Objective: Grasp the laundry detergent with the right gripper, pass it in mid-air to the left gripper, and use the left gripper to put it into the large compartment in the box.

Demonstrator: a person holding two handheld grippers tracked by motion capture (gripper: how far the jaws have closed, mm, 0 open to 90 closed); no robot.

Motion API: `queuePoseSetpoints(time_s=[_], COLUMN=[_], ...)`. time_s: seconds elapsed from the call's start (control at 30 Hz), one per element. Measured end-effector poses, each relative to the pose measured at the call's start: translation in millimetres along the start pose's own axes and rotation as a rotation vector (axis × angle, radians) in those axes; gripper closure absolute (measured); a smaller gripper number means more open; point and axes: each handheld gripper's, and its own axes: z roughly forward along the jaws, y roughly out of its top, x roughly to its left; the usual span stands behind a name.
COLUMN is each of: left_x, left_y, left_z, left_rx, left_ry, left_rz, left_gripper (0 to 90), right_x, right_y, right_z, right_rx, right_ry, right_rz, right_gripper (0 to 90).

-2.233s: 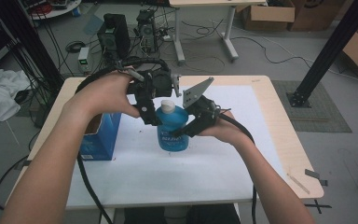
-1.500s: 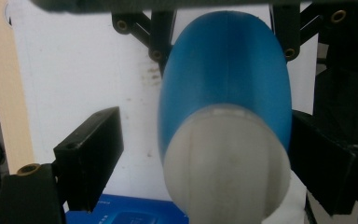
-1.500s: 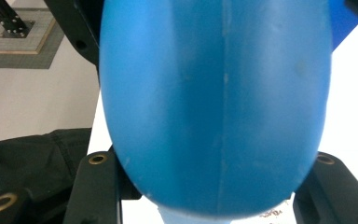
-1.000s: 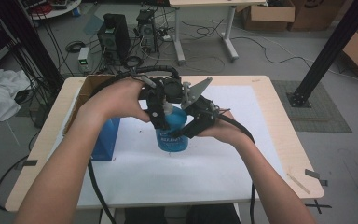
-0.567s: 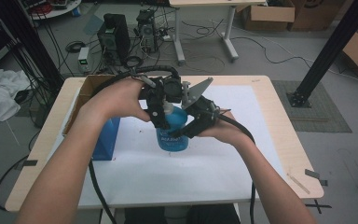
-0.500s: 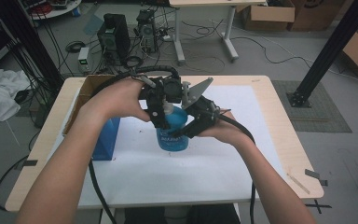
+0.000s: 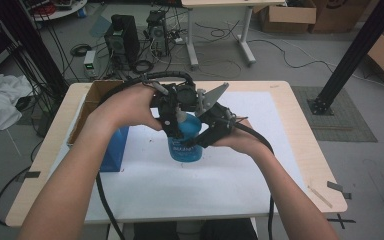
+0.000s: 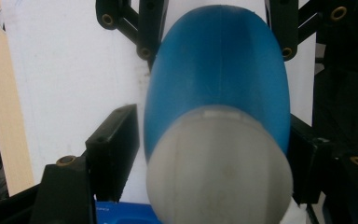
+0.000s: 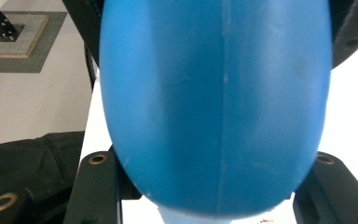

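Two grippers work one bottle here. Your right gripper (image 7: 206, 140) is clamped on the blue body of the bottle (image 7: 185, 141), its jaws pressed against both flanks in the right gripper view; this grip serves as the brace, holding the bottle upright on the white sheet (image 7: 145, 180) at the middle of the bench (image 7: 300, 145). Your left gripper (image 7: 176, 116) comes in from above at the white cap (image 8: 219, 168). Its jaws have just been closing, with the cap and neck between them. In the left gripper view the right-hand jaw lies against the bottle's shoulder, while a narrow strip of white sheet shows between the left-hand jaw and the cap, so treat the cap as straddled, not yet firmly clamped.

Your left forearm crosses the bench from the lower left, wrist bent so the gripper points down onto the cap. Your right forearm enters from the lower right, hand low and near level, gripper aimed at the bottle's side. A blue box (image 7: 114, 150) stands just left of the bottle, beside an open cardboard box (image 7: 87, 107) at the bench's left edge.
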Motion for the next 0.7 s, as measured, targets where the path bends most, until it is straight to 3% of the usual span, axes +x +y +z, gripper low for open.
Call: queuePoseSetpoints(time_s=[0.23, 0.7], left_x=[-0.6, 0.5], left_y=[0.2, 0.0], left_z=[-0.4, -1.7], left_rx=[0.003, 0.000], left_ry=[0.006, 0.000], left_rz=[0.012, 0.002], left_gripper=[36.5, 38.4], right_x=[-0.1, -0.3], right_y=[-0.4, -0.4], right_z=[0.2, 0.7], right_rx=[0.006, 0.006], right_ry=[-0.007, -0.020], right_rz=[0.011, 0.028], right_gripper=[45.3, 44.9])
